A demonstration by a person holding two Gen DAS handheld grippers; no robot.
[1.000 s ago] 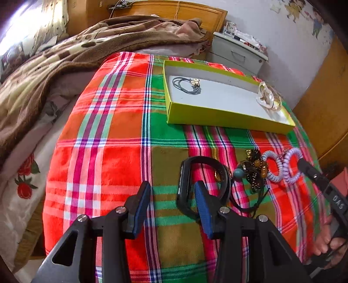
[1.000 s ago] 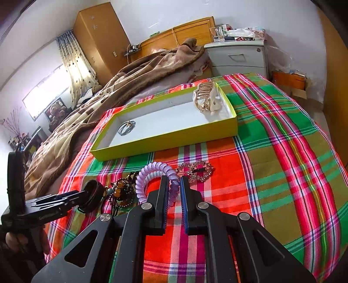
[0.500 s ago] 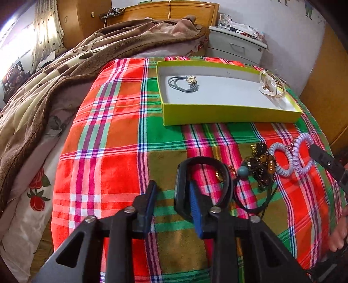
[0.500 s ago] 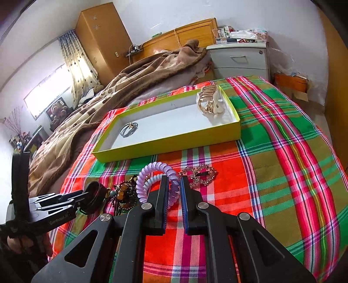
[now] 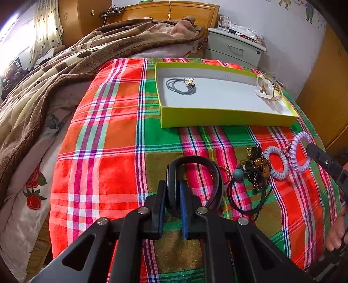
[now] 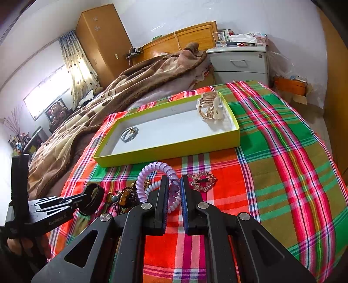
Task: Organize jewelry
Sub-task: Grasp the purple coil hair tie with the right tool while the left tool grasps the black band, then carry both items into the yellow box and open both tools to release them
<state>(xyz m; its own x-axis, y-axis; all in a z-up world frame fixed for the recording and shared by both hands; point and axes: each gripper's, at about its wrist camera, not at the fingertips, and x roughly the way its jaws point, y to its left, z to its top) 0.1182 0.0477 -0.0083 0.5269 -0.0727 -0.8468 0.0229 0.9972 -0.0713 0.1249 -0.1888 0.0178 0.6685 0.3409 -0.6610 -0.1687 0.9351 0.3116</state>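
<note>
A bed (image 6: 282,139) under a plaid cover fills the room. At its head stands a wooden headboard (image 6: 187,37); beside that, a grey nightstand (image 6: 239,63) and a tall wardrobe (image 6: 97,39). Beyond the wardrobe, a bright curtained window (image 6: 47,91), possibly overexposed.

Left wrist: low over plaid bed cover (image 5: 113,152), facing headboard (image 5: 165,10), angled down, close.
Right wrist: same, from the right side.
Shared: green tray (image 5: 217,119) (image 6: 165,152), coil ties (image 5: 280,161) (image 6: 152,174), nightstand (image 5: 235,48) (image 6: 239,63).
</note>
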